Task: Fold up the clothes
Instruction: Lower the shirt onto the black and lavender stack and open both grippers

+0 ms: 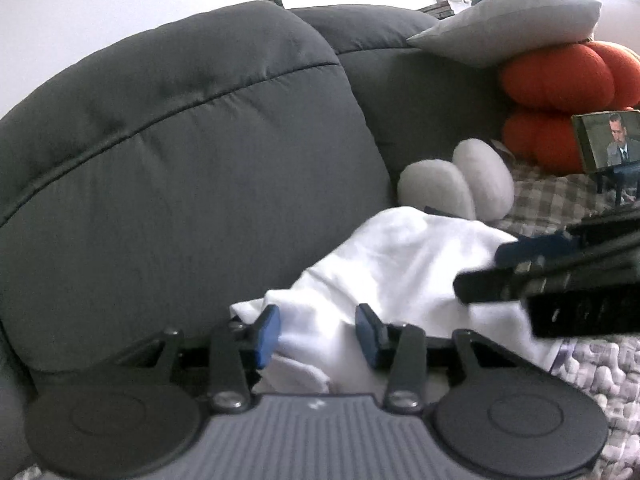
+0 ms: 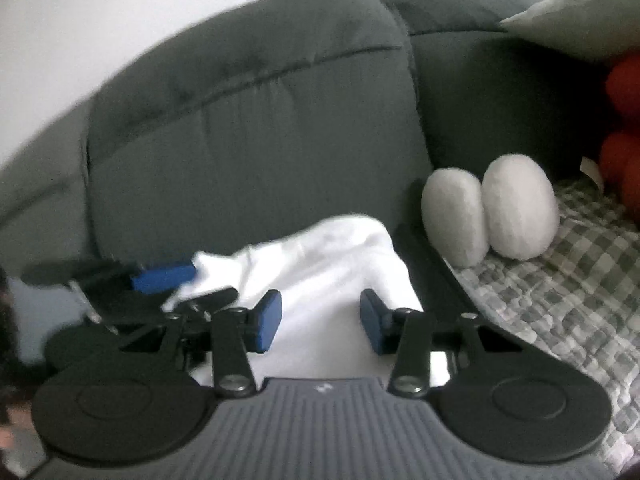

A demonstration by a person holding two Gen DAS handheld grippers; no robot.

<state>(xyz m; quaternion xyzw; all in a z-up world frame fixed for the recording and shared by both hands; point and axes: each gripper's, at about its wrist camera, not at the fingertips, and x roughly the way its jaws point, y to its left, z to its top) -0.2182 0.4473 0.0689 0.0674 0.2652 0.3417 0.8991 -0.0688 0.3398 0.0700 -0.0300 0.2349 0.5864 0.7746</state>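
From my left wrist, my left gripper (image 1: 318, 338) stands part open, its blue pads either side of the crumpled white cloth garment (image 1: 400, 264) but not visibly pressing it; a fold of cloth bulges up between them. The garment lies heaped on the seat against the dark grey padded sofa back (image 1: 180, 152). My right gripper (image 1: 520, 264) reaches in from the right, over the cloth; from here I cannot tell whether it pinches anything.

From my right wrist, my right gripper (image 2: 320, 326) is also part open, with white cloth lying in the gap and no clear squeeze. The left one shows at the left, one blue pad at the garment's edge.

I judge I am at the gathering step, finding two edges. Next I must close on a hem with each hand and pull the cloth flat, away from the two white egg-shaped cushions (image 2: 492, 216).
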